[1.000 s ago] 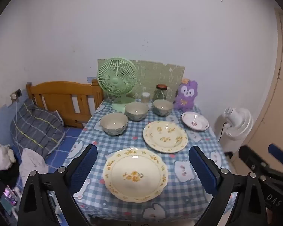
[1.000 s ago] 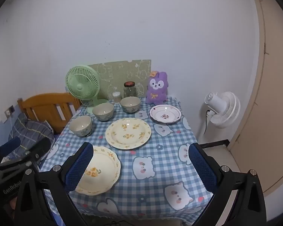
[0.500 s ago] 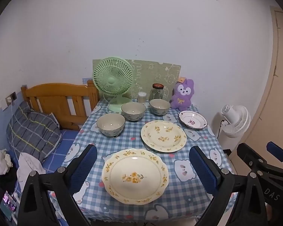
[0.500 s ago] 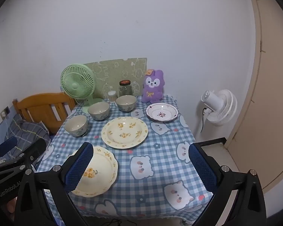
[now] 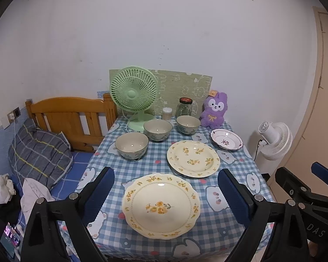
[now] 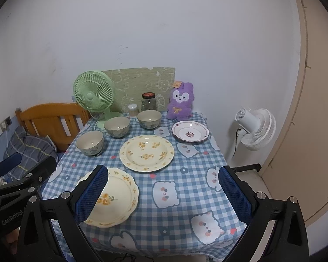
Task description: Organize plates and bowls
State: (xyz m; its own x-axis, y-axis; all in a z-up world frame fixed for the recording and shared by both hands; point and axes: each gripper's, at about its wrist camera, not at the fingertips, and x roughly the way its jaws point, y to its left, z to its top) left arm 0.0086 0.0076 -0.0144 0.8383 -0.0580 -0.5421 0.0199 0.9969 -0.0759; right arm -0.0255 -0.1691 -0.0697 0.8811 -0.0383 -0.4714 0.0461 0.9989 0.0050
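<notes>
Poised above a blue checked tablecloth (image 5: 155,166): left gripper (image 5: 166,194) and right gripper (image 6: 164,193), fingers spread wide, empty. Ahead, two cream floral plates (image 5: 161,205) (image 5: 193,158), small red-patterned plate (image 5: 226,139), three ceramic bowls (image 5: 131,145); behind, green desk fan (image 5: 133,96), purple plush toy (image 5: 214,109).

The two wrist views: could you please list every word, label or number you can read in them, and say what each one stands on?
"GenRobot": white letters on the black body of the left gripper, seen in the right wrist view; the end is cut off.
"DAS": on the black body of the right gripper, seen in the left wrist view.
Orange tag on the purple plush toy: too small to read.
Dark lid of the glass jar: too blurred to read.
</notes>
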